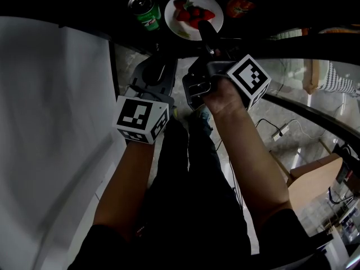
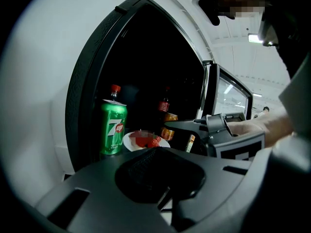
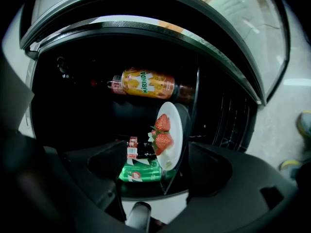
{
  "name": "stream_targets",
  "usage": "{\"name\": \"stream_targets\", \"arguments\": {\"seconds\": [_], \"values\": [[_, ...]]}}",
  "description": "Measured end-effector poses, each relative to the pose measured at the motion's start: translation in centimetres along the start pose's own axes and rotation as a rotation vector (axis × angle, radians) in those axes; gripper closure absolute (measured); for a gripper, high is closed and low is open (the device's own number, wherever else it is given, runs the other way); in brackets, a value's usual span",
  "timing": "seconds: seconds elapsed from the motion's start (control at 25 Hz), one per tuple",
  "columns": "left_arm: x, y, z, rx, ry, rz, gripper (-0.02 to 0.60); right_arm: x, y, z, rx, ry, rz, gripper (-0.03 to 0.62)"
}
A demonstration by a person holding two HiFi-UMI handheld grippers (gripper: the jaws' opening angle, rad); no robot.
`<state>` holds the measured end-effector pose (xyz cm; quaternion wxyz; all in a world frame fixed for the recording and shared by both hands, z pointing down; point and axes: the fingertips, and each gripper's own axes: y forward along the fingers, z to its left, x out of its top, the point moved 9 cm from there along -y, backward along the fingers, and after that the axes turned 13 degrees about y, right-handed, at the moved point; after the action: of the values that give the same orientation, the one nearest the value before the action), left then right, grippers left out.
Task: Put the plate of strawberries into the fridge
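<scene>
A white plate [image 1: 191, 16] with red strawberries [image 1: 191, 11] rests on a shelf inside the dark fridge, next to a green can [image 1: 146, 10]. My right gripper [image 1: 203, 35] reaches in to the plate's near rim. Its own view shows the plate [image 3: 174, 130] and the strawberries [image 3: 163, 132] between wide jaws of the right gripper [image 3: 158, 164], with neither pad pressing on it. My left gripper [image 1: 152, 75] hangs lower, outside the fridge opening, jaws together and empty. From the left gripper view the plate [image 2: 146, 141] sits right of the can [image 2: 113, 127].
An orange soda bottle [image 3: 146, 84] and a darker bottle [image 2: 164, 106] stand behind the plate. The fridge's glass door [image 1: 315, 94] is swung open at the right, its white side wall [image 1: 56, 122] at the left. A cardboard box [image 1: 315, 179] and cables lie on the floor.
</scene>
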<state>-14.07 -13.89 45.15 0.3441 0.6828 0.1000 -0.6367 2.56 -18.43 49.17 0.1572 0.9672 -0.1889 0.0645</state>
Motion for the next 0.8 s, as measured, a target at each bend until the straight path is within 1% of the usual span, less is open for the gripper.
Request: {"name": "stream_targets", "arguments": {"seconds": [0.08,0.12,0.16,0.2,0.24,0.28,0.32,0.36,0.4,0.44,0.52,0.64,0.8], "values": [[-0.1,0.0,0.1,0.000,0.001,0.000,0.595,0.3,-0.2,-0.4,-0.006,-0.042,0.006,0.224],[-0.2,-0.1,0.1,0.002,0.001,0.000,0.595,0.5,-0.4,-0.5,-0.019,-0.083,0.003,0.224],[-0.2,-0.2,0.1,0.005,0.002,-0.001,0.595,0.7,-0.9,-0.4,-0.038,-0.154,-0.007,0.225],[-0.3,-0.3,0.1,0.007,0.002,-0.002,0.595,0.9,-1.4,-0.1,-0.056,-0.263,-0.022,0.233],[-0.3,-0.3,0.2,0.008,0.003,-0.003,0.595,1.0,-2.0,0.4,-0.063,-0.407,-0.038,0.291],[-0.4,-0.4,0.2,0.009,0.004,-0.003,0.595,1.0,-2.6,1.1,-0.059,-0.572,-0.049,0.372],[-0.5,-0.4,0.1,0.009,0.005,-0.002,0.595,0.8,-3.0,1.7,-0.051,-0.738,-0.055,0.492],[-0.6,-0.4,0.1,0.010,0.006,-0.001,0.595,0.6,-3.2,2.1,-0.044,-0.884,-0.055,0.588],[-0.6,-0.4,0.1,0.011,0.008,-0.001,0.595,0.3,-3.3,2.3,-0.039,-0.997,-0.050,0.589],[-0.7,-0.3,0.1,0.012,0.011,-0.001,0.595,0.0,-3.2,2.3,-0.036,-1.081,-0.043,0.589],[-0.7,-0.1,-0.1,0.012,0.020,-0.002,0.595,-0.5,-3.0,2.2,-0.029,-1.200,-0.032,0.589],[-0.7,0.5,-0.3,0.007,0.034,-0.006,0.595,-1.0,-2.7,1.7,-0.013,-1.319,-0.016,0.589],[-0.7,1.3,-0.4,0.001,0.061,-0.013,0.595,-1.3,-2.4,0.7,-0.014,-1.431,0.003,0.589]]}}
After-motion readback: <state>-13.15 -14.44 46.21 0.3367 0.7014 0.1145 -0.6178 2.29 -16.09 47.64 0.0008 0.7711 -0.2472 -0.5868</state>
